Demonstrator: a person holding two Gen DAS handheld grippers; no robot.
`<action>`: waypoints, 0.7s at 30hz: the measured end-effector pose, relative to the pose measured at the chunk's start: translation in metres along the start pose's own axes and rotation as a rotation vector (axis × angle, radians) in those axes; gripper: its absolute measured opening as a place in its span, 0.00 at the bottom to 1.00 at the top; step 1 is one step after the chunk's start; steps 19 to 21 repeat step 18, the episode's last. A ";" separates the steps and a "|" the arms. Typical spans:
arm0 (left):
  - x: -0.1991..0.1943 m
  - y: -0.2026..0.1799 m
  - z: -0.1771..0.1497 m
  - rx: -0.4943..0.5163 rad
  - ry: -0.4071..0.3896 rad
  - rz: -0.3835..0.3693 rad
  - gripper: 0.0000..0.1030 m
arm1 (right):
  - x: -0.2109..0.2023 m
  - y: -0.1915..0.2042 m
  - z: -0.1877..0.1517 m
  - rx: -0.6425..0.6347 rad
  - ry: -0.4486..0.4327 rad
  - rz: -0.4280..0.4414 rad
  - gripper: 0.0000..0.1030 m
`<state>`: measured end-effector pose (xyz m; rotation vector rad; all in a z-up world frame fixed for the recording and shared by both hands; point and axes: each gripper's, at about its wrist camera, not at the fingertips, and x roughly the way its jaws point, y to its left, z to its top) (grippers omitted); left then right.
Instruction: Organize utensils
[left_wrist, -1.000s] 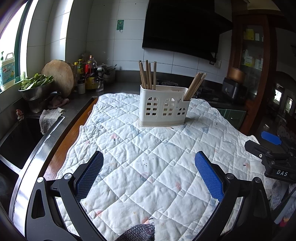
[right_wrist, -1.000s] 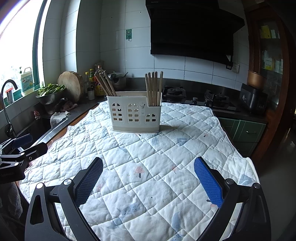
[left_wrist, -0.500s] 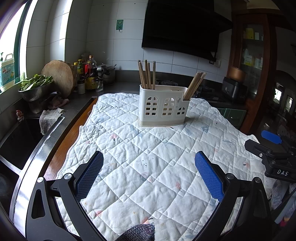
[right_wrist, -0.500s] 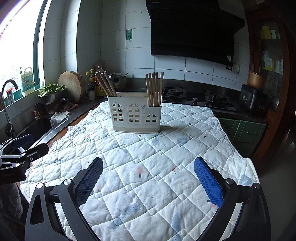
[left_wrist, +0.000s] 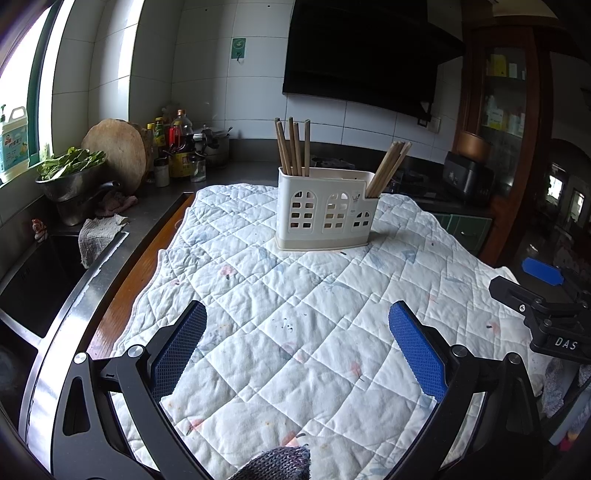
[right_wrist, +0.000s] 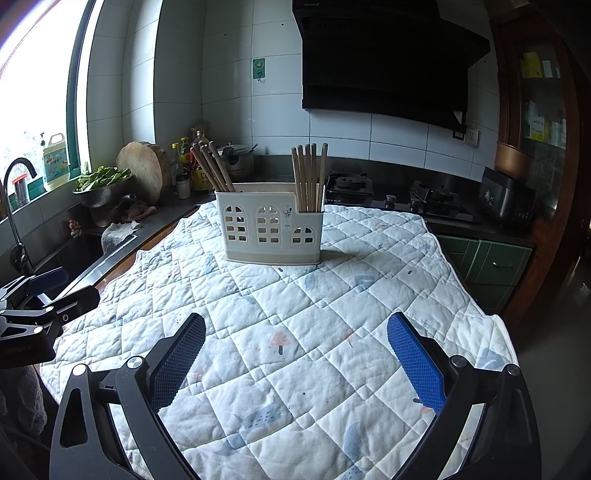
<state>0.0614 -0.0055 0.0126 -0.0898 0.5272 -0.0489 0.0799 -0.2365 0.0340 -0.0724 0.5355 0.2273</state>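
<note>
A cream utensil holder with arched cut-outs stands upright on a white quilted cloth. One bundle of wooden chopsticks stands upright in one end compartment. Another bundle leans outward in the other end. My left gripper is open and empty, well short of the holder. My right gripper is open and empty, also short of it. Each gripper shows at the edge of the other's view: the right one, the left one.
A sink and steel counter lie left, with a bowl of greens, a round wooden board, bottles and rags. A gas hob sits behind the cloth. Green cabinets and the floor drop off right.
Both views have shifted only slightly; the holder sits marginally differently in frame. Both grippers stay open and empty.
</note>
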 end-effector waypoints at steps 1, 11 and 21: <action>0.000 0.001 0.000 0.001 0.000 0.001 0.95 | 0.000 0.000 0.000 0.000 0.000 0.000 0.93; 0.000 0.001 -0.004 0.012 -0.005 0.003 0.95 | 0.001 -0.002 -0.002 0.000 0.008 0.003 0.93; 0.002 0.003 -0.005 0.000 0.008 -0.001 0.95 | 0.005 -0.007 -0.006 0.001 0.022 0.007 0.93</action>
